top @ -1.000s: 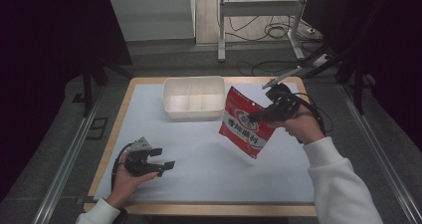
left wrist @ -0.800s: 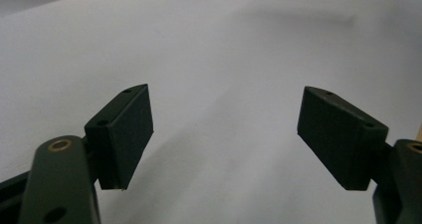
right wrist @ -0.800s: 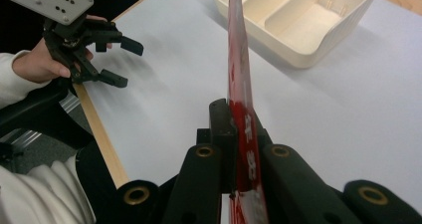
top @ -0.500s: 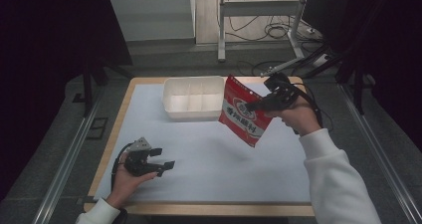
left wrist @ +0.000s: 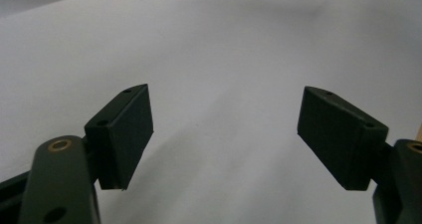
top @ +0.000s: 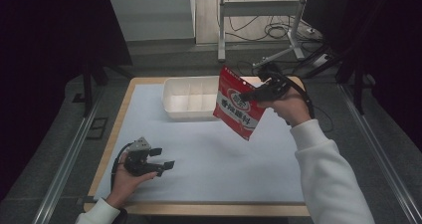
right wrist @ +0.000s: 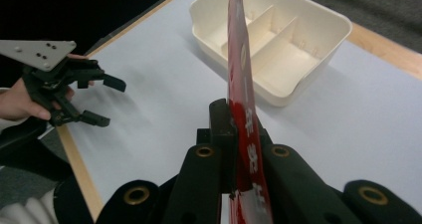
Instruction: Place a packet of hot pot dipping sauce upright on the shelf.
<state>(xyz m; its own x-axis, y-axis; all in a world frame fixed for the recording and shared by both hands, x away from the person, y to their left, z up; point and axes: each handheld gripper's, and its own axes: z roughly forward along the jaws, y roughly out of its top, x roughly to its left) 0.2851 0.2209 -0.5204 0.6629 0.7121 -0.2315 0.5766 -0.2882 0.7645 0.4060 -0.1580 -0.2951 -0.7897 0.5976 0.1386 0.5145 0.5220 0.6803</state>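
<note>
Right gripper (top: 247,95) clamps red pouch (top: 238,104) mid-air, long axis tilted, lower corner just beside white tray (top: 171,102), nearer R hand. Left gripper (top: 161,164) rests w/ jaws apart, empty, well apart from tray.

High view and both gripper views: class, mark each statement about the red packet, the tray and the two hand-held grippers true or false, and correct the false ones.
1. The right hand-held gripper is shut on the red packet. True.
2. The packet lies flat on the table. False: it is held up in the air.
3. The left hand-held gripper is open and holds nothing. True.
4. The tray is full of packets. False: its compartments look empty.
5. The tray has dividers inside. True.
</note>
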